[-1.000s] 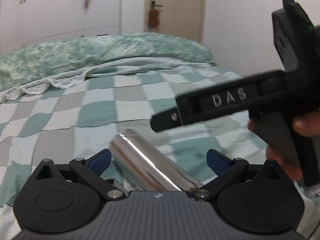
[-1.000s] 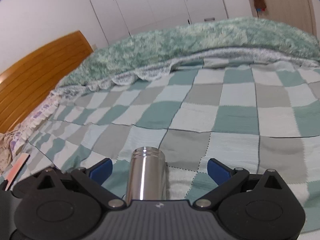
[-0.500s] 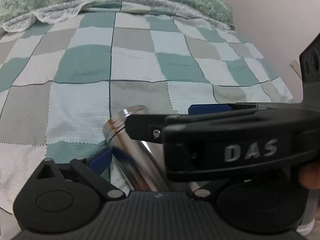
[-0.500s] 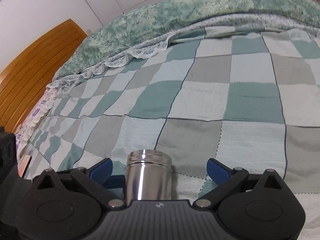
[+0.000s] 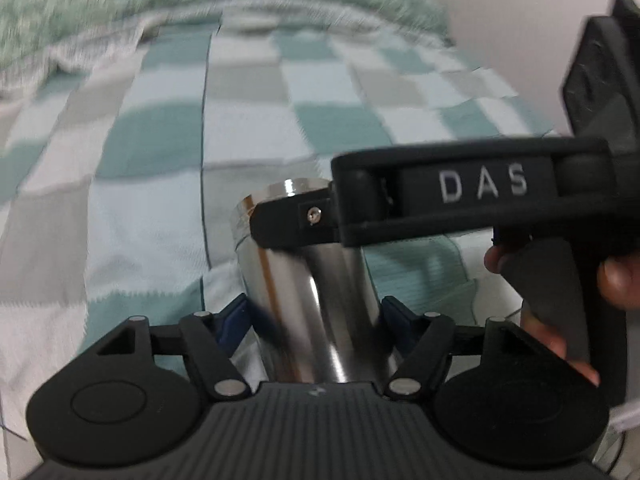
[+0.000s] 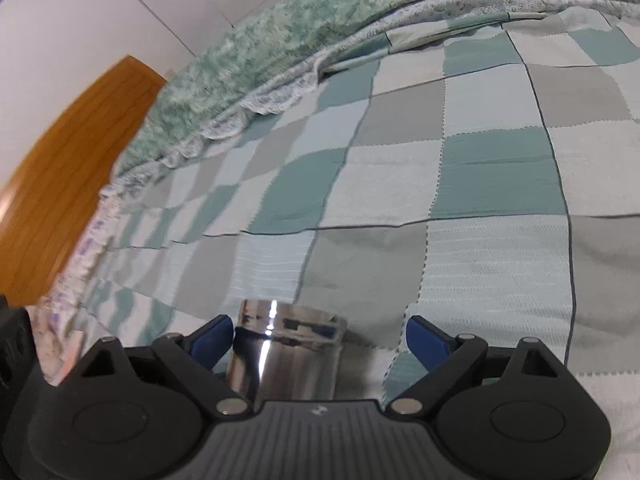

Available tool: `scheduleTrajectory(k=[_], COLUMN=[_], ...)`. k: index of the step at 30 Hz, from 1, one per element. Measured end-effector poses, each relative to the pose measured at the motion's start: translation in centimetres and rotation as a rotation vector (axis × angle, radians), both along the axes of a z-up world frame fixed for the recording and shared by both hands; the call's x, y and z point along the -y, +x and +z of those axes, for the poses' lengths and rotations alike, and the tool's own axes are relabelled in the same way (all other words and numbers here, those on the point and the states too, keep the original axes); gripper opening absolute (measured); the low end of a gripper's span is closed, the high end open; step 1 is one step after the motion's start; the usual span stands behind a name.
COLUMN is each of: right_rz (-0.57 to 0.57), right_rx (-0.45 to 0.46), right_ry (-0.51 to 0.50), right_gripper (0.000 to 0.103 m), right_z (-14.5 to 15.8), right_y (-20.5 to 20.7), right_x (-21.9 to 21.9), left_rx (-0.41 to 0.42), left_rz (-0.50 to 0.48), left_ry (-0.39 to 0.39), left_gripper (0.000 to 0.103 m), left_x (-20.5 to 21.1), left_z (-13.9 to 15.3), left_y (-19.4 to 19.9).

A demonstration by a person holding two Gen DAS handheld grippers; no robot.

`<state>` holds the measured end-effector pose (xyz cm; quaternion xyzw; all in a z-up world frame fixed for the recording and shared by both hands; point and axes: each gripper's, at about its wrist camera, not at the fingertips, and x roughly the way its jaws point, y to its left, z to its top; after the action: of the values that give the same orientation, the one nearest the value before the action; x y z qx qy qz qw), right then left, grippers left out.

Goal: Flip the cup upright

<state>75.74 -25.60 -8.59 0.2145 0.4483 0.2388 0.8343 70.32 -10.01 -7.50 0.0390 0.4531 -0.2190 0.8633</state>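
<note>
A shiny steel cup [image 5: 308,280] lies between the blue pads of my left gripper [image 5: 314,312], which have closed in against its sides. The cup points away along the fingers over the checked bedspread. In the right wrist view the cup [image 6: 286,352] sits between the pads of my right gripper [image 6: 320,336]. The left pad [image 6: 212,334] touches it; the right pad [image 6: 426,336] stands apart, so this gripper is open. The right gripper's black body [image 5: 460,196], marked DAS, crosses over the cup's far end in the left wrist view.
A green, grey and white checked bedspread [image 6: 460,200] covers the bed. A rumpled green blanket [image 6: 320,12] lies along the far side. A wooden headboard [image 6: 72,168] is at the left. A white wall [image 5: 520,20] stands beyond the bed.
My left gripper's pads have closed in onto the cup and the cup now lines up with the fingers. Both views have tilted and shifted; the right gripper stays open around the cup's end.
</note>
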Motion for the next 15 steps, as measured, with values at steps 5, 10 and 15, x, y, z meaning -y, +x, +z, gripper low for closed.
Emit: scheduleTrajectory(k=[5,10,15], right_rz=[0.029,0.021,0.023], right_rx=[0.030,0.096,0.195], right_ry=[0.047,0.098,0.046], right_gripper=[0.073,0.063,0.063], right_z=[1.9,4.8,9.1], right_y=[-1.4,-3.9,-7.8], right_x=[0.3,0.3,-0.5], left_rx=[0.111,0.156,0.215], left_rz=[-0.059,-0.059,-0.054], left_ry=[-0.028,-0.046,-0.098], left_gripper=[0.067,0.067,0.082], left_x=[0.5,0.6,-1.1], left_z=[1.9,4.3,7.8], left_y=[-2.8,-5.0,-9.0])
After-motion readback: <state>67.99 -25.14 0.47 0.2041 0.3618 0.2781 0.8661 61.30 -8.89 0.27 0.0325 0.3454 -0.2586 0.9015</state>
